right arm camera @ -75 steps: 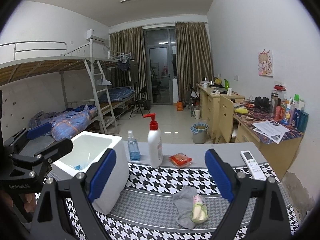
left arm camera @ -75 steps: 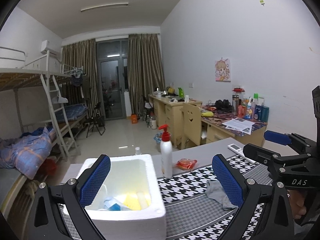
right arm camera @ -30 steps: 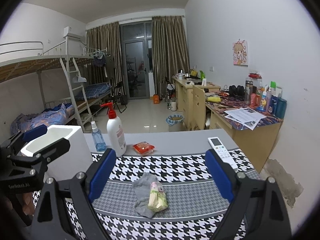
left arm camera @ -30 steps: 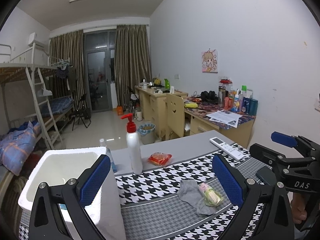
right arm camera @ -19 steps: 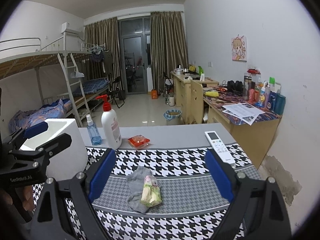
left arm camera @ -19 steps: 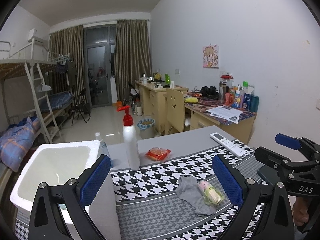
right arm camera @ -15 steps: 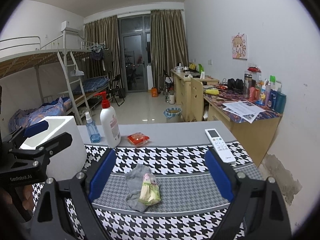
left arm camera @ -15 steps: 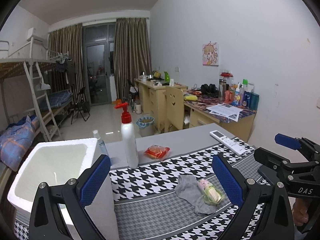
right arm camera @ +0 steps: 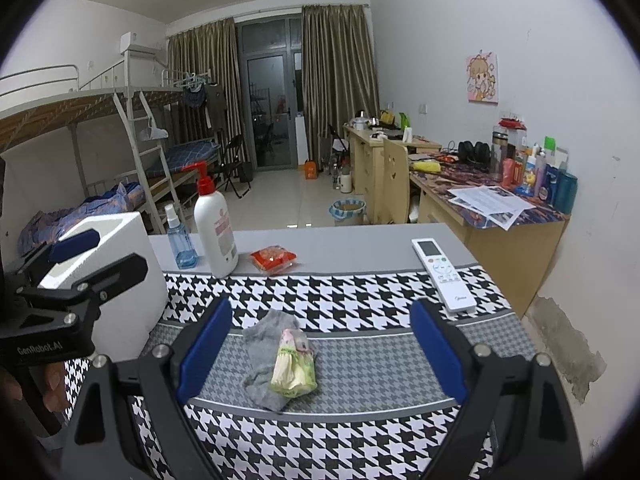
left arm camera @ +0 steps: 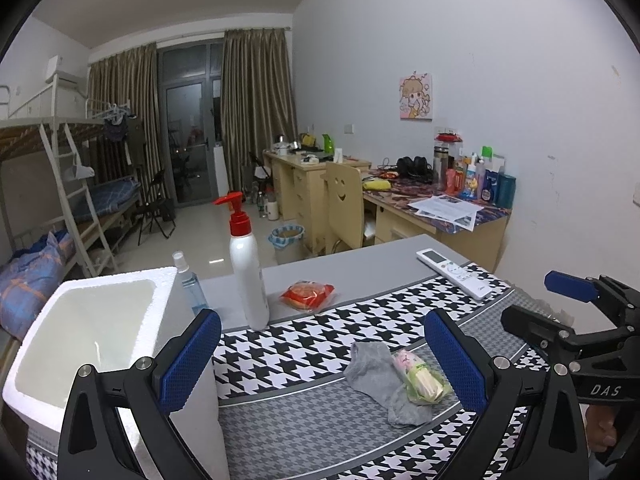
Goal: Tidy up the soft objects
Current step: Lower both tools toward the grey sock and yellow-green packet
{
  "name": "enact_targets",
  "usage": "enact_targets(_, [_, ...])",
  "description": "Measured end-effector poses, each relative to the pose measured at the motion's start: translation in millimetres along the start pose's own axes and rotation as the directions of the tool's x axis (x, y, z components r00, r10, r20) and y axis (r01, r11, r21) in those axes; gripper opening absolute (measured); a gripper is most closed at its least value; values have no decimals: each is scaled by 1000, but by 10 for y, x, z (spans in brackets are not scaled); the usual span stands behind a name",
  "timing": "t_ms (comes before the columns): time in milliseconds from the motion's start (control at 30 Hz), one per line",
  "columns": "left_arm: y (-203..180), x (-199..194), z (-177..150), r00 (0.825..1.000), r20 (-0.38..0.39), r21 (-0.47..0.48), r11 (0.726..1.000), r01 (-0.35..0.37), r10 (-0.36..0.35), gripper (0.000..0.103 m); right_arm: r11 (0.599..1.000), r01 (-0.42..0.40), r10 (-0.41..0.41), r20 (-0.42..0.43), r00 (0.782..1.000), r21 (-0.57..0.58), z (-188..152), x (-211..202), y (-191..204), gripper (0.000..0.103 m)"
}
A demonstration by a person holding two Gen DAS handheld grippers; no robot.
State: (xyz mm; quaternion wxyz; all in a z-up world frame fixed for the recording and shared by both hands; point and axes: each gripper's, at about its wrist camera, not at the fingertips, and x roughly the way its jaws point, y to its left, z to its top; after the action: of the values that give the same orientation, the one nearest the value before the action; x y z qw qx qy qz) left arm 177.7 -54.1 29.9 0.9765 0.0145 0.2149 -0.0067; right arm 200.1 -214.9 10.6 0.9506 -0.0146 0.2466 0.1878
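Observation:
A grey sock (left arm camera: 374, 368) (right arm camera: 260, 336) lies on the houndstooth cloth with a soft green-and-pink packet (left arm camera: 420, 378) (right arm camera: 294, 366) resting on it. A white foam box (left arm camera: 86, 332) (right arm camera: 120, 280) stands at the left. My left gripper (left arm camera: 322, 358) is open and empty, with the box beside its left finger and the sock by its right finger. My right gripper (right arm camera: 320, 350) is open and empty, above the table, with the sock and packet between its fingers in view. Each gripper shows in the other's view.
A white pump bottle (left arm camera: 246, 268) (right arm camera: 214, 232), a small blue spray bottle (right arm camera: 180, 240), a red snack packet (left arm camera: 306, 294) (right arm camera: 274, 259) and a white remote (left arm camera: 454, 274) (right arm camera: 442, 276) lie toward the table's far edge. A bunk bed stands at the left and desks at the right.
Both grippers swung right, away from above the foam box. The sock and packet moved from the right toward the middle of both views. Both stayed open.

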Motion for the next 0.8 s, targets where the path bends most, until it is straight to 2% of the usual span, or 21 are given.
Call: enact_targets(800, [-87, 286, -181, 997, -75, -6, 1000, 12, -12, 102, 1000, -8, 8, -103, 995, 2, -169, 278, -74, 93])
